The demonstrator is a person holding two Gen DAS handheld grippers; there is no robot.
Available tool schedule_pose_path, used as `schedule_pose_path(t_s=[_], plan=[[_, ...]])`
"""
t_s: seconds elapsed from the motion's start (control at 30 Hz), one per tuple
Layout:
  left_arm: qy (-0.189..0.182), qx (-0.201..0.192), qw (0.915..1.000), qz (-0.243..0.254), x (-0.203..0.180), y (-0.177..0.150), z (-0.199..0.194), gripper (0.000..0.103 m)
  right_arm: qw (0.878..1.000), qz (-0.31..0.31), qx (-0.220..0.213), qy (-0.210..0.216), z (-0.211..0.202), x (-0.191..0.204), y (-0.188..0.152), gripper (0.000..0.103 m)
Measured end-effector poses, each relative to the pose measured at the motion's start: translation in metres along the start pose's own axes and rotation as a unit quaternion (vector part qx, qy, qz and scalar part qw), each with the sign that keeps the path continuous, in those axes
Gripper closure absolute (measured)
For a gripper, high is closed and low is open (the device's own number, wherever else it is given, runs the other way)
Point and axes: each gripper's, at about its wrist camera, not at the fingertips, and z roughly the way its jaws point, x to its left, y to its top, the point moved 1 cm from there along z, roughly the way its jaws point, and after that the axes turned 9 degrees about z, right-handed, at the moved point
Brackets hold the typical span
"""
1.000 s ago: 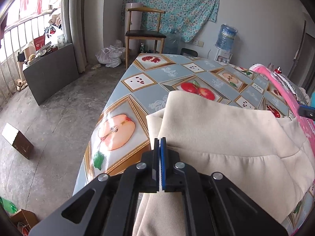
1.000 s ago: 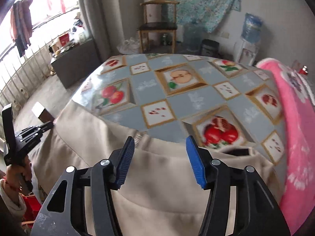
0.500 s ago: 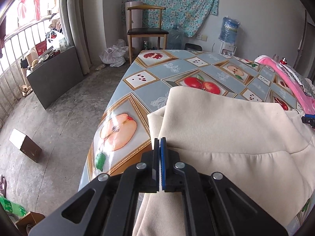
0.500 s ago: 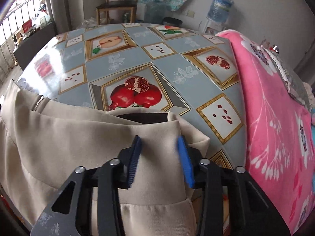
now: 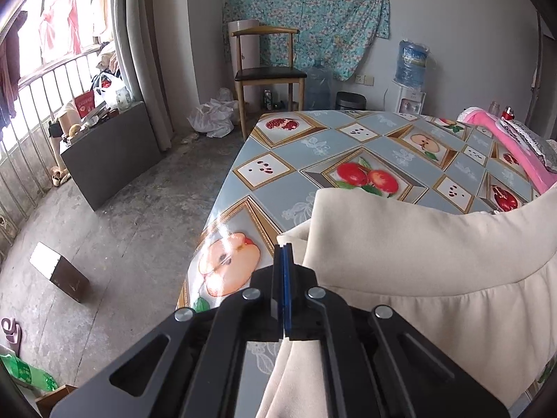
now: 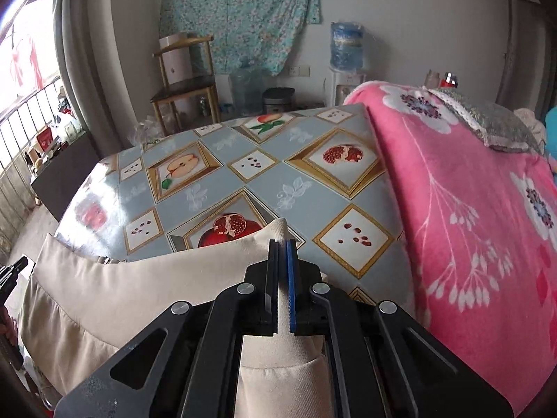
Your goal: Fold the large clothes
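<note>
A large table covered in a glossy grey-blue oilcloth printed with framed fruit pictures (image 5: pixel 351 146) fills the middle of both views. Along its right-hand side lies a thick pink fleece blanket with white flower print (image 6: pixel 470 191).

The task item, a large cream-beige fabric garment with a gathered seam (image 5: pixel 417 244), lies across the near edge of the table and hangs over that edge toward the cameras. In the right wrist view the same garment (image 6: pixel 104 289) spans from the near left of the table to the gripper, with one corner standing up in a point over a pomegranate picture.

The left gripper (image 5: pixel 282 254) has its black fingers pressed fully together on a fold of the garment at its left edge, where the cloth runs down between the fingers.

The right gripper (image 6: pixel 282 261) has just been closing. Its black fingers with blue pads are now clamped on the raised right-hand corner of the garment, and cream cloth is visible in the thin slot between them.

Behind the table, a wooden chair with a dark seat (image 5: pixel 268 69) stands against the wall.
</note>
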Motion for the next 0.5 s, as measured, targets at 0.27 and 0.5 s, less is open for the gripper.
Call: schedule_pose_path(t_s=[0.27,0.5], plan=[[-0.042,0.028,0.9986,-0.016,0.007,0.001,0.000,0.103,0.999,-0.026,0.014,-0.028,0.009,0.016,-0.005,0.068],[-0.130,0.065,0.9885,-0.043,-0.005,0.003,0.013,0.071,0.972,-0.175,0.087,0.132,0.000,0.114,-0.019,0.047]])
